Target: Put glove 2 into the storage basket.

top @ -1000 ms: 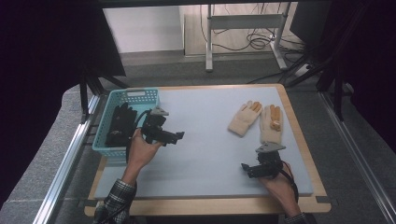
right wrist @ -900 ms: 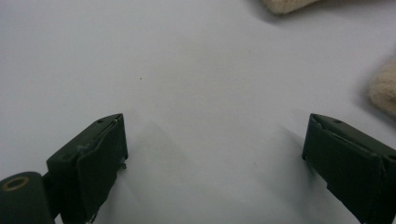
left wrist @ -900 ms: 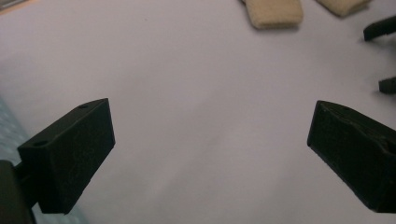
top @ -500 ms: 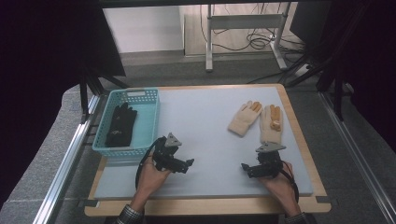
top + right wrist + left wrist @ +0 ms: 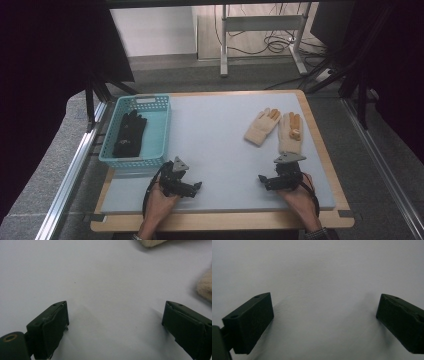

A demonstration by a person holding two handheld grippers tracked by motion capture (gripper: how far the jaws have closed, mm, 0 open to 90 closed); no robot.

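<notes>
A teal basket (image 5: 159, 131) stands at the table's left with a black glove (image 5: 129, 134) lying inside it. Two cream gloves lie at the right: one plain (image 5: 261, 127), one with orange patches (image 5: 291, 132). My left gripper (image 5: 196, 187) rests low on the grey mat (image 5: 220, 145) near the front edge, just in front of the basket. Its jaws stand wide open over bare mat (image 5: 324, 277) in the left gripper view. My right gripper (image 5: 263, 182) sits at the front right, below the gloves, open and empty. Cream glove edges (image 5: 206, 287) border the right gripper view.
The mat lies on a wooden tabletop (image 5: 225, 221). Beyond the far edge there are a metal desk frame (image 5: 260, 30) and loose cables on the floor. A metal rail (image 5: 75, 170) runs along the table's left side.
My left gripper has pulled back from the basket to the near edge of the mat, with nothing in it. The right gripper has stayed put.
</notes>
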